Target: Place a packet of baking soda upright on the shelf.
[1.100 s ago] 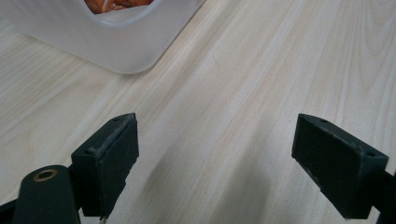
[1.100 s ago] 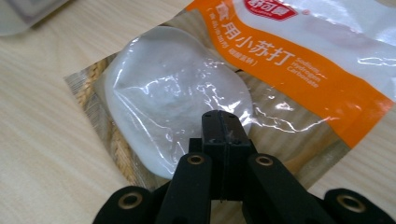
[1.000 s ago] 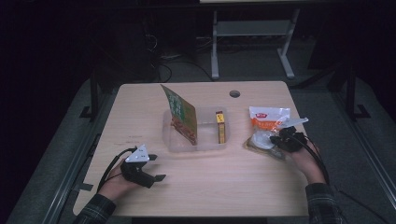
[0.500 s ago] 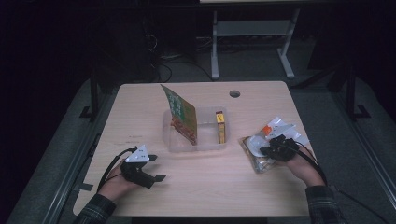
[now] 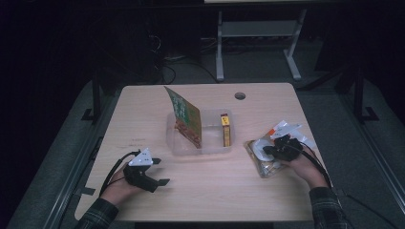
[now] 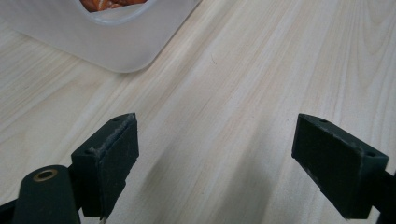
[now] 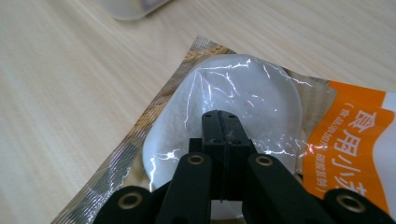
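A clear packet with a brown edge and a white round piece inside lies on the table at the right. My right gripper is shut, its tips pinching the packet's film; in the high view it sits over the packet. An orange-and-white bag lies against the packet, and its white end sticks up behind the hand. My left gripper stands open over bare wood at the front left, with nothing between its fingers.
A clear plastic tub stands mid-table, its corner showing in the left gripper view. A green packet leans upright in the tub, and a yellow box lies in it. A cable hole is at the back.
The right hand has drawn back toward the table's near edge, and the clear packet has come with it. The orange-and-white bag has tipped up behind it. The left gripper has stayed put.
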`<state>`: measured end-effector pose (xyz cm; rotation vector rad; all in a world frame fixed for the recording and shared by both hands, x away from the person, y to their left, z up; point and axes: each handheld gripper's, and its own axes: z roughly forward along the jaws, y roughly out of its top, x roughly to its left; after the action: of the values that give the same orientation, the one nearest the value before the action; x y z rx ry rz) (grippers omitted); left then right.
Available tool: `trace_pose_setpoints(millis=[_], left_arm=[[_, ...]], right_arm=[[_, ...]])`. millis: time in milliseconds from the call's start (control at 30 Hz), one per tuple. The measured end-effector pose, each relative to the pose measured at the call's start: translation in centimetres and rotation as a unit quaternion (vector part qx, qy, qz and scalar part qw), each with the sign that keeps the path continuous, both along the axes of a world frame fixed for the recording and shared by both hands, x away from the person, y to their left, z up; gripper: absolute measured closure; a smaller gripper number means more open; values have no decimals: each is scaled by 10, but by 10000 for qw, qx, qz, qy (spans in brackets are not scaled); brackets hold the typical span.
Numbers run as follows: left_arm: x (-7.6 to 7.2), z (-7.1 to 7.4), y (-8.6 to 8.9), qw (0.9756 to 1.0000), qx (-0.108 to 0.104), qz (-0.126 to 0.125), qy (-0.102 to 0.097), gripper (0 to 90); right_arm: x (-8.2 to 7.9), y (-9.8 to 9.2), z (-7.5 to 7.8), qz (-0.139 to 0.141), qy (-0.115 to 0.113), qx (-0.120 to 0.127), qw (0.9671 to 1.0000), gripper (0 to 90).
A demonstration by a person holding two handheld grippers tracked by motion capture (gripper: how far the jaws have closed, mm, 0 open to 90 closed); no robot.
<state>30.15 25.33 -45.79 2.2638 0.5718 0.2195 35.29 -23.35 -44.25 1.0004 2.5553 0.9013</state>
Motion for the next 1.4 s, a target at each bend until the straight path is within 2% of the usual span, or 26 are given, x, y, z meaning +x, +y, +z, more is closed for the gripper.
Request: trace_pose_setpoints(millis=[333, 500, 700, 767, 800, 833, 867, 967, 1100, 1267, 1333, 1400], left_arm=[[0, 0, 0, 10000, 15, -11, 24, 143], [0, 0, 0, 10000, -5, -13, 16, 143], [-1, 1, 0, 10000, -28, 0, 3, 143], [-1, 1, 0, 10000, -38, -3, 3, 143], [-1, 1, 1, 10000, -33, -8, -5, 143], [-1, 2, 1, 10000, -32, -13, -9, 143], [-1, 2, 1, 10000, -40, -10, -15, 143], [-1, 1, 0, 10000, -47, -18, -23, 143], [-1, 1, 0, 10000, -45, -21, -14, 143], [-1, 2, 0, 10000, -40, -24, -12, 143], [-1, 1, 0, 10000, -40, -27, -11, 143], [-1, 1, -1, 10000, -37, -25, 1, 143]], right_arm=[[-17, 21, 2, 472, 122, -20, 9988, 900], [-25, 36, 5, 802, 163, -84, 9966, 900], [-28, 30, 13, 894, 232, -254, 9954, 900], [-28, 27, 13, 903, 331, -227, 9951, 900], [-27, 27, 11, 968, 390, -277, 9942, 900], [-27, 27, 9, 1033, 356, -279, 9936, 900], [-27, 28, 9, 1038, 425, -221, 9934, 900], [-28, 31, 9, 1162, 449, -172, 9921, 900], [-30, 39, 8, 1390, 514, -124, 9889, 900], [-34, 52, 8, 1641, 496, -127, 9851, 900], [-34, 57, 7, 1840, 408, -138, 9820, 900], [-36, 62, 7, 1933, 405, -116, 9802, 900]])
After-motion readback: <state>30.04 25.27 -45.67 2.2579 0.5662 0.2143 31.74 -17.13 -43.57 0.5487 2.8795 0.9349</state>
